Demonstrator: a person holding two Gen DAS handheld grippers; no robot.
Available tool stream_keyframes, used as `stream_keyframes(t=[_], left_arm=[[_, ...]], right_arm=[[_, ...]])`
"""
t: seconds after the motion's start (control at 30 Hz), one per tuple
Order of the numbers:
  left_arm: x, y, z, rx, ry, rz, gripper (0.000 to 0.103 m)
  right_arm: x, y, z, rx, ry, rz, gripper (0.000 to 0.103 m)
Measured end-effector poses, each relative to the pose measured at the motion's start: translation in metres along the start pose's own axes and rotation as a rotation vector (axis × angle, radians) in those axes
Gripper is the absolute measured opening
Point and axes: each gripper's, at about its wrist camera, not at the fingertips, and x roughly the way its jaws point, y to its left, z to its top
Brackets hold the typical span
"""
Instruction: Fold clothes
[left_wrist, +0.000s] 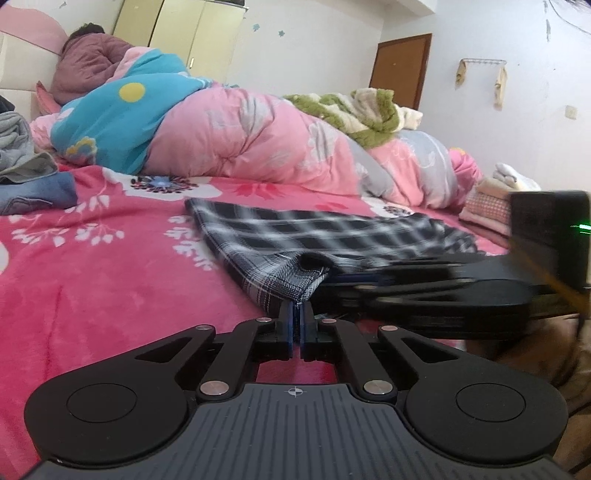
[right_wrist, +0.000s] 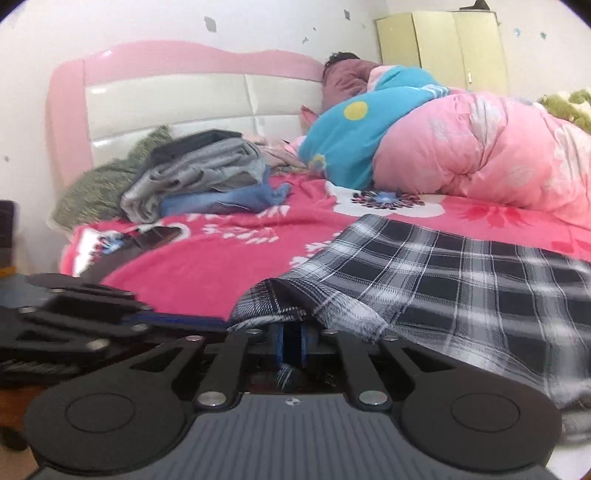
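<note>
A black-and-white plaid garment (left_wrist: 314, 236) lies spread on the pink floral bedspread (left_wrist: 110, 266). My left gripper (left_wrist: 297, 308) is shut on its near corner at the bed's front edge. In the left wrist view the right gripper (left_wrist: 354, 284) comes in from the right, close beside that corner. The right wrist view has the plaid garment (right_wrist: 443, 280) draped over the right gripper (right_wrist: 291, 332), which is shut on a fold of its near edge. The left gripper (right_wrist: 147, 319) shows blurred at the left of that view.
A heap of grey and denim clothes (right_wrist: 207, 181) lies near the pink headboard (right_wrist: 177, 96). A person (left_wrist: 88, 62) lies under a pink and blue quilt (left_wrist: 229, 133) across the back. Folded items (left_wrist: 491, 199) sit at the right; a green fleece (left_wrist: 354, 110) tops the quilt.
</note>
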Motion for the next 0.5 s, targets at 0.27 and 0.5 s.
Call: stream_keyframes(t=[0.27,0.5], left_arm=[[0.001,0.0,0.0,0.012,0.011,0.02,0.001],[-0.002,0.001,-0.001,0.02,0.029,0.043,0.002]], right_arm=[[-0.029,-0.004,-0.014,-0.022,0.041,-0.046,0.026],[-0.032,-0.02,-0.015,0.079,0.035,-0.073,0.025]])
